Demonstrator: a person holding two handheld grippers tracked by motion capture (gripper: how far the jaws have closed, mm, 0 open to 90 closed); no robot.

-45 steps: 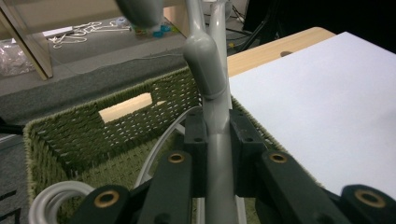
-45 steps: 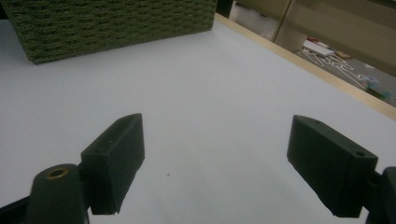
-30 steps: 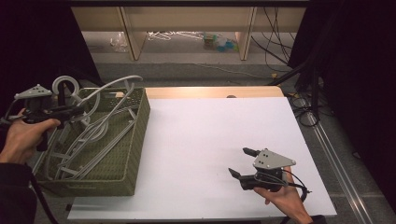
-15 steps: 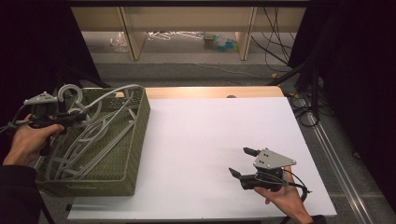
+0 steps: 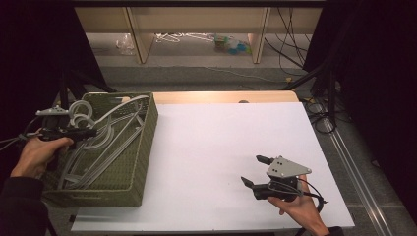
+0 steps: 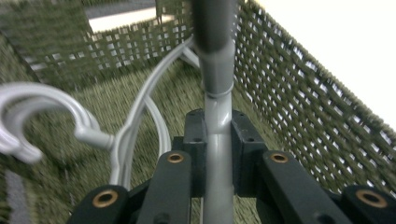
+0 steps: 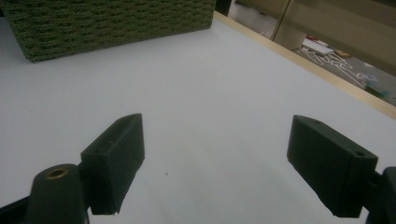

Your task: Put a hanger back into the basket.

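A green woven basket [image 5: 142, 147] stands at the table's left and holds several pale grey plastic hangers [image 5: 113, 132]. My left gripper [image 5: 91, 132] is over the basket's left side, shut on a grey hanger. In the left gripper view the gripper [image 6: 217, 135] pinches the hanger's bar [image 6: 215, 93], and another hanger's hook [image 6: 42, 100] curls at the left above the basket's floor. My right gripper [image 5: 253, 172] rests low over the white table near its front right, jaws wide apart. The right gripper view has the gripper [image 7: 215, 163] open over bare table.
The white tabletop [image 5: 231, 142] has a wooden far edge [image 5: 221, 97]. The basket's near wall [image 7: 107, 21] lies across the table from my right gripper. Beyond the table are a low shelf and floor clutter [image 5: 196, 39]. Cables [image 5: 319, 113] hang off the right side.
My left hand has come down with the hanger, lowering it into the basket. The right hand and its gripper have kept still.
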